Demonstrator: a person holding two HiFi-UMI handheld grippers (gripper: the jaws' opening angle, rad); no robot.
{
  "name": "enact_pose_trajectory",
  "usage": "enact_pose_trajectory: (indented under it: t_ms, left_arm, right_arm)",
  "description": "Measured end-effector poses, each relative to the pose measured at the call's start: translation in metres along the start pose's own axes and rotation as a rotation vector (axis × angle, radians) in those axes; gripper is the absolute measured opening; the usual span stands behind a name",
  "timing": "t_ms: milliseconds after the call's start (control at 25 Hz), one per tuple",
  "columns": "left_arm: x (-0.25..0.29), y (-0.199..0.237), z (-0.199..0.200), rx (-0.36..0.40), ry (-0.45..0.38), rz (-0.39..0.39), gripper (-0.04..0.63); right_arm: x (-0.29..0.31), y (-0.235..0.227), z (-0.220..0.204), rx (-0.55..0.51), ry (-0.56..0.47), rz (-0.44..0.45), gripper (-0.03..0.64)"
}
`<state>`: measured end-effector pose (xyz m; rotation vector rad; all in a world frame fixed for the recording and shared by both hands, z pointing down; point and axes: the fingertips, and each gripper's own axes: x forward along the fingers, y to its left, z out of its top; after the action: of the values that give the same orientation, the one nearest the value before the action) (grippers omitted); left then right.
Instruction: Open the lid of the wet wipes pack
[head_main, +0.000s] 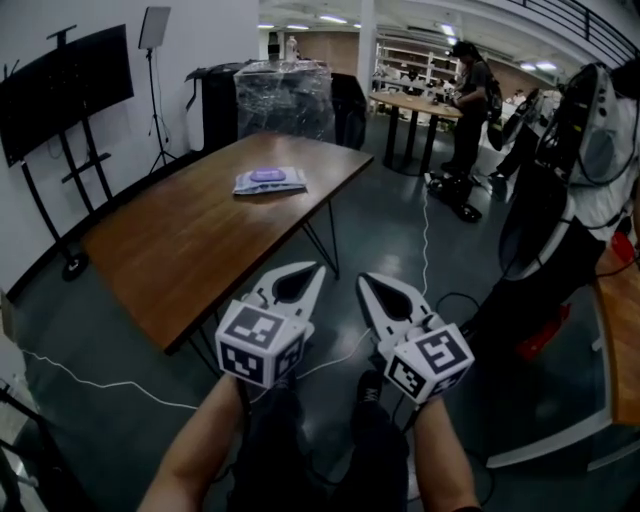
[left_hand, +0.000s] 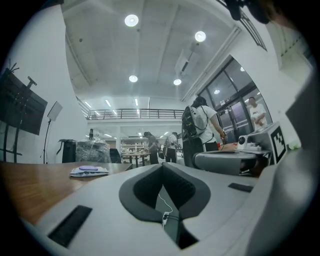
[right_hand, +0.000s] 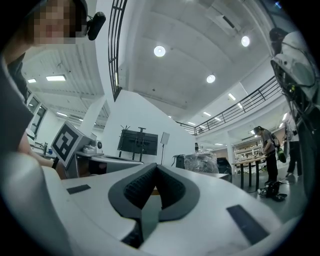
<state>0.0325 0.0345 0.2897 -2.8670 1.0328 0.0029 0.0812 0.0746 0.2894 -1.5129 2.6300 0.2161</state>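
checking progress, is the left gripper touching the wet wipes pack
Apart. Head view: the left gripper hangs over the floor short of the table; the wet wipes pack lies far across it.

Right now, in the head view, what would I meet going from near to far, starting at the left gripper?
left gripper → wooden table → wet wipes pack → plastic-wrapped bundle

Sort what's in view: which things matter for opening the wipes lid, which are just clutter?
For the job: wet wipes pack, its purple lid, wooden table, left gripper, right gripper, both shut and empty.
Lying about: screen on stand, plastic-wrapped bundle, floor cable.
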Motion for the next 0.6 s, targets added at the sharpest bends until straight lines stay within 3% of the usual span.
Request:
enact_pose_trajectory:
  t_ms: [240,600]
  left_arm:
    - [0.033,0.033,0.008,0.015,0.002,0.011,0.008]
    - [0.080,0.119,0.032,0.089,0.044,0.117,0.008]
  right_arm:
    - [0.046,-0.025,0.006,-0.009,-0.014,0.025,0.011]
    - [0.128,-0.065,0.027,-0.055,-0.047,0.080,0.011]
